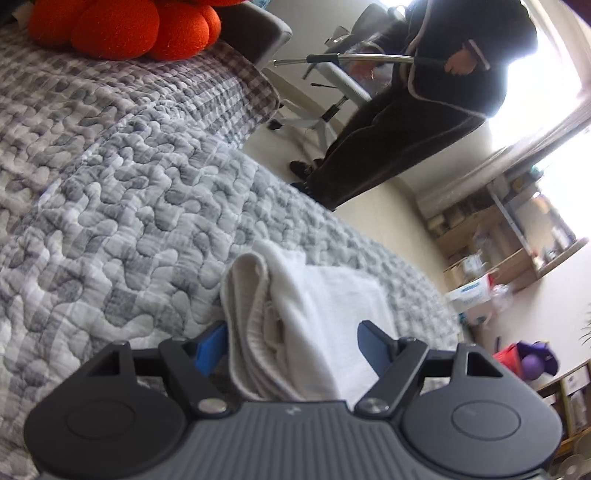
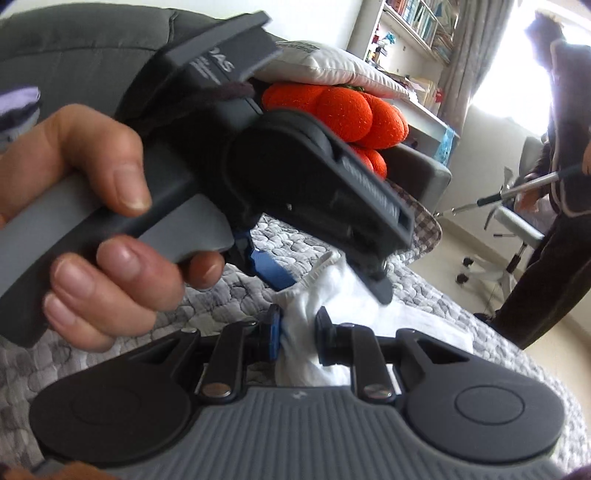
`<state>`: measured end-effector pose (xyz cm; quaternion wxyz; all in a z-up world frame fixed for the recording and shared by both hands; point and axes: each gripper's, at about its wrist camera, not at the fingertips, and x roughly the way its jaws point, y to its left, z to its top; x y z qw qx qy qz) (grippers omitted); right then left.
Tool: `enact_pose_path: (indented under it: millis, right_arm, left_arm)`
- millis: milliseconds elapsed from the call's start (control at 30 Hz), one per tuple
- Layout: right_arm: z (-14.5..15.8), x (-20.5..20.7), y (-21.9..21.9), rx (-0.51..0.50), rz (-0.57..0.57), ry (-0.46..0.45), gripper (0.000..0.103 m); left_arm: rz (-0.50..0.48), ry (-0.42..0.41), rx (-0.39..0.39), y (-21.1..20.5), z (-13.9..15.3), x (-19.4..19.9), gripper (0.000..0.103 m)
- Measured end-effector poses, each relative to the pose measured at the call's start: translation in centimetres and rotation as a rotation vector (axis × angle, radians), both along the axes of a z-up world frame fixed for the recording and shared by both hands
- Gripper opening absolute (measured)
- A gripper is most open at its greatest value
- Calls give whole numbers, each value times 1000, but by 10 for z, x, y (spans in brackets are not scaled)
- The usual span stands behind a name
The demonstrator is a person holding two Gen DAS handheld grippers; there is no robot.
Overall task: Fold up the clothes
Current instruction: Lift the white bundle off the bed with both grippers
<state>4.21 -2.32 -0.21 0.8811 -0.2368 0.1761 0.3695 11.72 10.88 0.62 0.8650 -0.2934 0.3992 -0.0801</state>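
Left gripper (image 1: 291, 343): jaws spread wide, straddling the folded end of one white garment (image 1: 314, 317); the blue pads (image 1: 212, 349) stand clear of the cloth on both sides. Right gripper (image 2: 297, 334): jaws drawn close, pinching a bunched part of the white garment (image 2: 314, 314) between its pads. A hand (image 2: 92, 221) grips the handle of the left gripper (image 2: 280, 177), which hangs just above the cloth in the right wrist view.

The garment lies on a grey quilted bedspread (image 1: 110, 206), near the bed's floor-side edge; its long axis runs away from the left gripper toward that edge, the thick rolled fold nearest the jaws. Open quilt extends broadly to the left; to the right the bed drops to bare floor (image 1: 373, 225).

Count: two grippers, one garment, one orange plush cushion (image 1: 122, 26) at the far end of the bed, one standing person (image 1: 424, 110) beside an office chair (image 1: 332, 99), well apart from the cloth.
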Motion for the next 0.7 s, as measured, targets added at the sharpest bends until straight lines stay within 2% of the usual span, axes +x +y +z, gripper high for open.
enact_pose_path:
  millis: [33,67,133,233,333,400,500,567,700]
  right_arm:
    - [-1,0,1,-9,6,8,21]
    - [-3,0,1,-18,13,15,26]
    - [-5,-2,3,-42,43,31,35]
    - [1,-6,-5,-74,138,61,43]
    - [17,4,-25,-44,131,83,43]
    - [27,18,-42,5,69,96,43]
    - [37,54,-73,88,-138,149,43]
    - [34,75,-91,133,-254,212,43]
    - [20,111,-110,192,-402,328,43]
  left_arm:
    - [7,8,21,-1,-1,2,68]
    - [13,17,44,-2,-1,3,57]
    - [19,37,87,-4,-4,6,44]
    - [-4,32,126,-1,-3,4,34]
    - [0,37,112,3,-4,6,32]
    - [5,38,102,4,-5,6,31]
    - [15,44,77,6,-6,7,31]
    - [15,46,72,6,-7,7,31]
    - [24,47,63,6,-7,7,31]
